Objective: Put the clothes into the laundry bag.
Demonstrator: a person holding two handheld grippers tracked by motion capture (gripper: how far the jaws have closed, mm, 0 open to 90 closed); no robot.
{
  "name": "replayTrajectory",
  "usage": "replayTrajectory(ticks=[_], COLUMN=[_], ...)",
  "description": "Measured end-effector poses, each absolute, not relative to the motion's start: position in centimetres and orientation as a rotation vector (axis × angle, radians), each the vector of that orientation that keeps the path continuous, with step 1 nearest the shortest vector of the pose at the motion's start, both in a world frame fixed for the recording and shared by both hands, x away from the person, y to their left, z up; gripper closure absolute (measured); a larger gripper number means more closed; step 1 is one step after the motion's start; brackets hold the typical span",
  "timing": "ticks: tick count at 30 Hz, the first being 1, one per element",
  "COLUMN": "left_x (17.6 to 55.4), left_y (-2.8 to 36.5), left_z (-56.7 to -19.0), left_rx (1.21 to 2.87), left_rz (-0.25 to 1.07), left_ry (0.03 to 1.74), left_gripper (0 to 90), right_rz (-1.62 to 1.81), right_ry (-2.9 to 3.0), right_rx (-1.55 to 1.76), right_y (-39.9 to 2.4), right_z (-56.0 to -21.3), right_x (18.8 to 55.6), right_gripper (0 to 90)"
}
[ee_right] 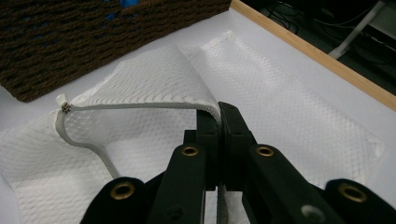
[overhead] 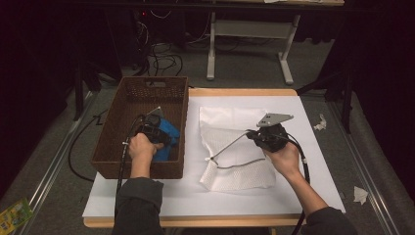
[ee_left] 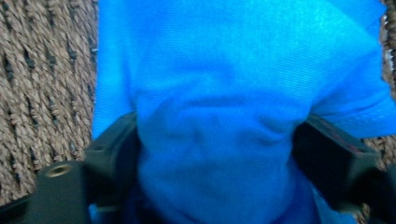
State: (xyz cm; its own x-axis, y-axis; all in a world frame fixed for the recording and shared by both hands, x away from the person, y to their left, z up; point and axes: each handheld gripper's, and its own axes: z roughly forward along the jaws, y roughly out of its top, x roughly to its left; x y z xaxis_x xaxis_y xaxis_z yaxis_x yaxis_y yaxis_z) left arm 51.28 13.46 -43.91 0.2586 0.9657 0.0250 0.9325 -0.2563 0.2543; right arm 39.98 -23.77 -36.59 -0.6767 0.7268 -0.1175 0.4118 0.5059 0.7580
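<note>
A blue cloth lies inside the brown woven basket at the table's left. My left gripper reaches down into the basket. In the left gripper view its jaws press on both sides of the bunched blue cloth, over the basket's weave. A white mesh bag lies flat at mid-table. My right gripper is shut on its grey zipper edge and lifts the upper layer, so the bag's mouth gapes. The right gripper pinches that edge, and the zipper pull sits at the far end.
A white sheet covers the wooden table. The basket stands just left of the mesh bag. Cables trail from both grippers toward the front edge. Paper scraps and a white stand are on the floor beyond.
</note>
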Motion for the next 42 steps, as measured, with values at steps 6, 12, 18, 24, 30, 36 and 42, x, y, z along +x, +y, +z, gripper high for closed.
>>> replayTrajectory(ticks=[6, 12, 18, 24, 30, 36, 42], left_x=[51.0, 51.0, 51.4, 51.5, 51.8, 52.0, 52.2], left_y=[13.3, 13.2, 13.2, 13.3, 13.5, 13.6, 13.9], left_z=[-43.7, -43.6, -43.4, -43.3, -43.2, -43.1, -42.6], left_rx=[2.359, 2.366, 2.387, 2.421, 2.441, 2.426, 2.373], left_rz=[0.274, 0.275, 0.237, 0.229, 0.187, 0.17, 0.107], left_ry=[1.746, 1.741, 1.746, 1.697, 1.678, 1.701, 1.748], left_gripper=[52.8, 57.3, 63.5, 64.4, 63.8, 63.9, 66.0], right_rz=[0.98, 0.975, 0.947, 0.927, 0.919, 0.923, 0.917], right_ry=[2.339, 2.342, 2.342, 2.345, 2.35, 2.352, 2.355], right_rx=[0.933, 0.929, 0.909, 0.917, 0.911, 0.9, 0.921], right_y=[-23.2, -22.9, -22.9, -23.0, -22.5, -22.5, -22.8], right_z=[-36.6, -36.6, -36.7, -36.6, -36.9, -36.8, -36.8], right_x=[40.1, 39.9, 40.0, 39.9, 40.1, 40.1, 40.2], right_gripper=[89.0, 89.0, 89.0, 89.0, 89.0, 89.0, 89.0])
